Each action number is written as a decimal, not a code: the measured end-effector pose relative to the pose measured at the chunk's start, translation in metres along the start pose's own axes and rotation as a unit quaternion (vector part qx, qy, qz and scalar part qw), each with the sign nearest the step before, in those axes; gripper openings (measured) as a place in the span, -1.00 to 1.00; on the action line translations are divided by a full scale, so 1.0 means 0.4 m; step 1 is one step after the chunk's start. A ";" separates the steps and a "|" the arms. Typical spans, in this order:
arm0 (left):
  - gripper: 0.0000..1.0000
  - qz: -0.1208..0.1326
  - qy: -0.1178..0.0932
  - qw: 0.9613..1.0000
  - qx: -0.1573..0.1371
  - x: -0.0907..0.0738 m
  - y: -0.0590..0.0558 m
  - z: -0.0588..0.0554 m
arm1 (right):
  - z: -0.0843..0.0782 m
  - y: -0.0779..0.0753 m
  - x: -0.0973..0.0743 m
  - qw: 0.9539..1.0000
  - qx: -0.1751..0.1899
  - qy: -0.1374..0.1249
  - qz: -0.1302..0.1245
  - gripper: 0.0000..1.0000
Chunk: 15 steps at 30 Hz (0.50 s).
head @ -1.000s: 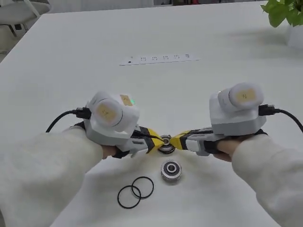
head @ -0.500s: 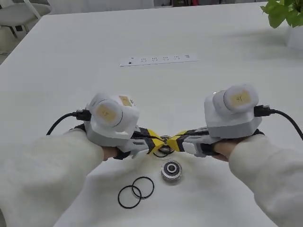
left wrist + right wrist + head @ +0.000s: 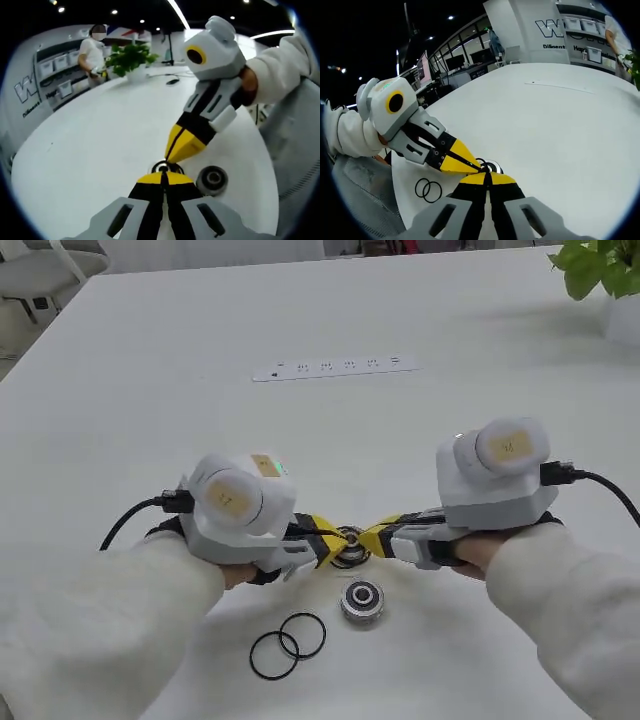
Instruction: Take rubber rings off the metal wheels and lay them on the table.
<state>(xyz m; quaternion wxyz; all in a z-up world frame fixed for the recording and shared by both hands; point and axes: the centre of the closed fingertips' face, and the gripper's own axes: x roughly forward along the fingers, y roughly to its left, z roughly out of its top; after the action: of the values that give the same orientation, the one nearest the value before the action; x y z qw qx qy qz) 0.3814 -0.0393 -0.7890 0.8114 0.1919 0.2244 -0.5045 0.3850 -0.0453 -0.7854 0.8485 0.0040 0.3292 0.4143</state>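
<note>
Underneath everything, the white table [image 3: 150, 370] spreads wide. Far beyond the fingertips a wall [image 3: 559, 46] carries a large "W" and the word "Diligent"; the rest is unreadable. The left gripper [image 3: 333, 539] and right gripper [image 3: 370, 537] point tip to tip, each with its yellow fingers pressed together. Whether either nips rubber cannot be told. Pale stickers on their housings are illegible. A power strip [image 3: 335, 366] lies well beyond the tips. One metal wheel [image 3: 349, 548] sits right under the meeting tips. A second wheel [image 3: 361, 600] lies just nearer the person, and two loose rubber rings [image 3: 287, 644] overlap on the table beside it.
</note>
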 end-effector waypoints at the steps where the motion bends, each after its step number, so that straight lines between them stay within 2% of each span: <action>1: -0.96 0.001 0.002 1.000 0.007 0.001 -0.001 0.000 | 0.001 0.000 0.000 1.000 0.001 -0.001 0.000 -1.00; 4: -0.92 0.001 0.005 1.000 0.014 -0.001 -0.005 0.000 | 0.003 -0.002 -0.002 1.000 0.002 -0.002 -0.001 -1.00; 11: -0.62 -0.009 0.026 0.999 0.027 -0.010 -0.025 -0.016 | 0.003 -0.019 -0.014 1.000 0.014 -0.005 -0.004 -1.00; 13: -0.59 -0.010 0.028 0.999 0.026 -0.014 -0.028 -0.017 | 0.001 -0.021 -0.015 1.000 0.014 -0.003 -0.005 -1.00; 15: -0.56 -0.009 0.021 0.999 0.027 -0.021 -0.031 -0.005 | -0.003 -0.024 -0.016 1.000 0.011 0.000 -0.007 -1.00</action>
<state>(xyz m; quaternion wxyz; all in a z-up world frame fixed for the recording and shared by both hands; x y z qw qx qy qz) 0.3667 -0.0371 -0.7870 0.7965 0.2219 0.2294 -0.5136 0.3882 -0.0564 -0.7857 0.8513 0.0113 0.3340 0.4045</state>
